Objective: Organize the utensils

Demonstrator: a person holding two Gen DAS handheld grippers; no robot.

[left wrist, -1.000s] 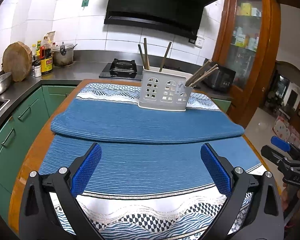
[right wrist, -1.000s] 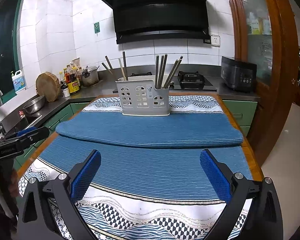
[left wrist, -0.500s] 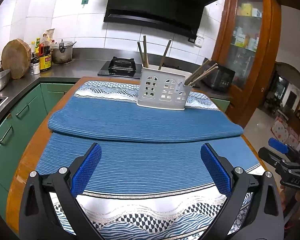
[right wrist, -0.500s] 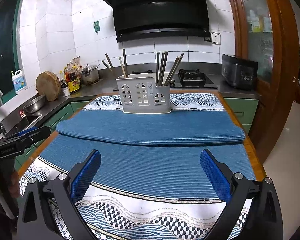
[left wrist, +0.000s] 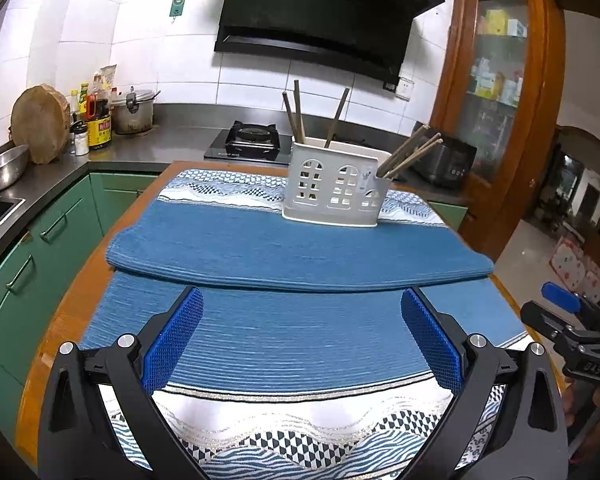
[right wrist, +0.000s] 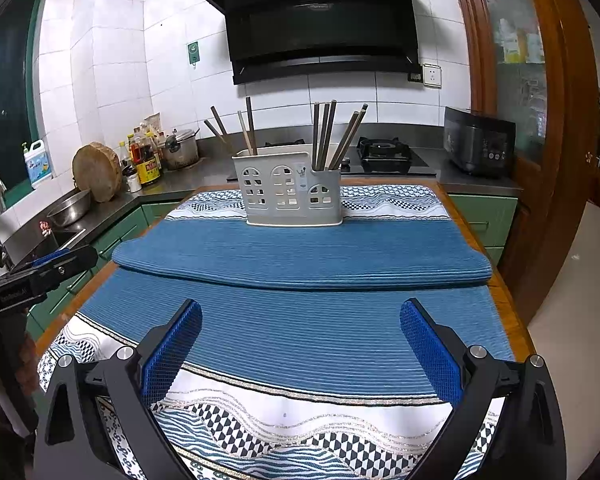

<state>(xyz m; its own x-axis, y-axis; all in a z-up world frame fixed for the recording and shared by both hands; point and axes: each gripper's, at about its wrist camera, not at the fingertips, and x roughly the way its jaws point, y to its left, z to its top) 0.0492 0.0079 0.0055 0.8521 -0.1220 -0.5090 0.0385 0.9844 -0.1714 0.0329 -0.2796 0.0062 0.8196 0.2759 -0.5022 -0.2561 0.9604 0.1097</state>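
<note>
A white utensil holder (left wrist: 334,190) stands upright at the far end of the table (left wrist: 60,320), on a folded blue cloth (left wrist: 292,248) that lies over a patterned blue and white runner (left wrist: 284,432). Brown chopsticks (right wrist: 328,136) stick up out of the holder: in the right wrist view, 4 lean in its left part and a tighter bunch stands in its right part. The exact count in the bunch is hard to read.

The left gripper (left wrist: 300,336) hovers over the near end of the runner, well short of the holder, its jaws spread wide with nothing between the blue pads (left wrist: 174,340). The right gripper (right wrist: 300,344) sits likewise on the near side of the holder, jaws wide apart and empty.

Behind the holder, a gas stove (right wrist: 384,154) rests on the grey counter under a black range hood (right wrist: 320,20). Left of the holder along the counter are a pot (right wrist: 180,150), sauce bottles (right wrist: 144,160), a round wooden chopping block (right wrist: 96,176) and a steel bowl (right wrist: 70,206). Right of the holder sits a dark rice cooker (right wrist: 478,144).
</note>
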